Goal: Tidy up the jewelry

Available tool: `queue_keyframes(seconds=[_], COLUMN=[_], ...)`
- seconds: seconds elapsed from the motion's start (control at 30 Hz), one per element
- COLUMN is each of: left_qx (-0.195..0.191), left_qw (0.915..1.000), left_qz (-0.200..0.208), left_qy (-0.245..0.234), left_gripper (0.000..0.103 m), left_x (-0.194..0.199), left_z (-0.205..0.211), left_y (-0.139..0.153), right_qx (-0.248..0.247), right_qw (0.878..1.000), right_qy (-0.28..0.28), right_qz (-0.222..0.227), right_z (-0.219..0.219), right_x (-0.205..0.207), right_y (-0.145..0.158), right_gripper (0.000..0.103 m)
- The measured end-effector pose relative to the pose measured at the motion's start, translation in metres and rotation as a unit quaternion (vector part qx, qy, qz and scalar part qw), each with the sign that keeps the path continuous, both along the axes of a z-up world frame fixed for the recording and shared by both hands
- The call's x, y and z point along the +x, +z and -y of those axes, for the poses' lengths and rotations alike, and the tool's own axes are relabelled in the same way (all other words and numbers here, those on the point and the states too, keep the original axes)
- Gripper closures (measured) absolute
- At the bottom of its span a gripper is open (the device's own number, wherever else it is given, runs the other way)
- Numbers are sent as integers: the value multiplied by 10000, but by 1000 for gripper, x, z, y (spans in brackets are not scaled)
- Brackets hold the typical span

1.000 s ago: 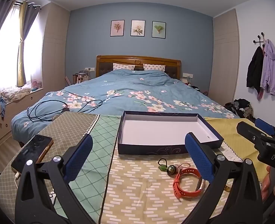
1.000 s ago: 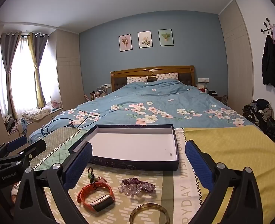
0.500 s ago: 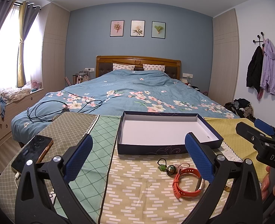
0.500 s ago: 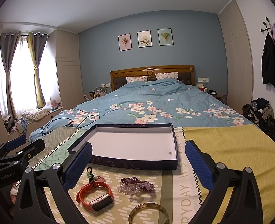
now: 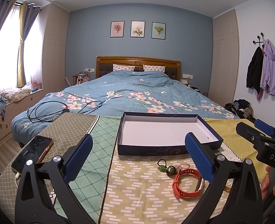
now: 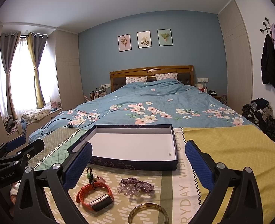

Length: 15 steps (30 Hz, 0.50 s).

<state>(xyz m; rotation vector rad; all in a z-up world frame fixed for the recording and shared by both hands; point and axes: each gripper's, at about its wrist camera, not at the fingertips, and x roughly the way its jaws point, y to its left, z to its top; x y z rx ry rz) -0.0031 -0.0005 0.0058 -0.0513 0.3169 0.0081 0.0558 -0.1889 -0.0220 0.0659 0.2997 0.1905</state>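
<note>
Two grippers over a patterned cloth (image 5: 137,190) at the foot of a bed (image 5: 137,93), a shallow dark-blue box (image 5: 152,150) lying open on it. Partly hidden: in the left wrist view, orange smart band (image 5: 182,183) cut off on its right side behind a blue finger pad (image 5: 199,158); amber bangle (image 6: 148,214) clipped by the bottom edge of the right wrist view. Hard to make out: small green charm on a dark loop (image 5: 161,165) beside a round dark bead (image 5: 170,170), with something pink just beyond, too small to tell. Heap of purple and clear beads (image 6: 136,184) on the cloth between band and bangle, near the box's front wall, apart from it. Phone (image 5: 32,154) at the cloth's left edge, cable plugged in. Fingertips (image 5: 268,183) of a person at the right border, mostly out of frame.

Against half a second back: hardly any change, box, jewelry and phone in the same places in both views.

Left gripper (image 5: 138,155): spread wide, holding nothing, above the cloth, touching no item. Right gripper (image 6: 138,162): likewise wide apart, empty, band and beads lying on the cloth below and between its fingers. Box interior white and bare save one tiny speck near its right front corner.
</note>
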Motion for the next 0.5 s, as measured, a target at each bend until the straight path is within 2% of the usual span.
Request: queue_keyframes(seconds=[0.5], left_qx=[17], left_qw=[10000], left_qz=[7], left_qy=[-4], left_gripper=[6], left_x=[0], left_z=[3], left_y=[0], right_qx=[-9], right_qw=[10000], right_qy=[-8], right_qz=[-3], right_z=[0], right_x=[0], right_y=[1], right_gripper=[7])
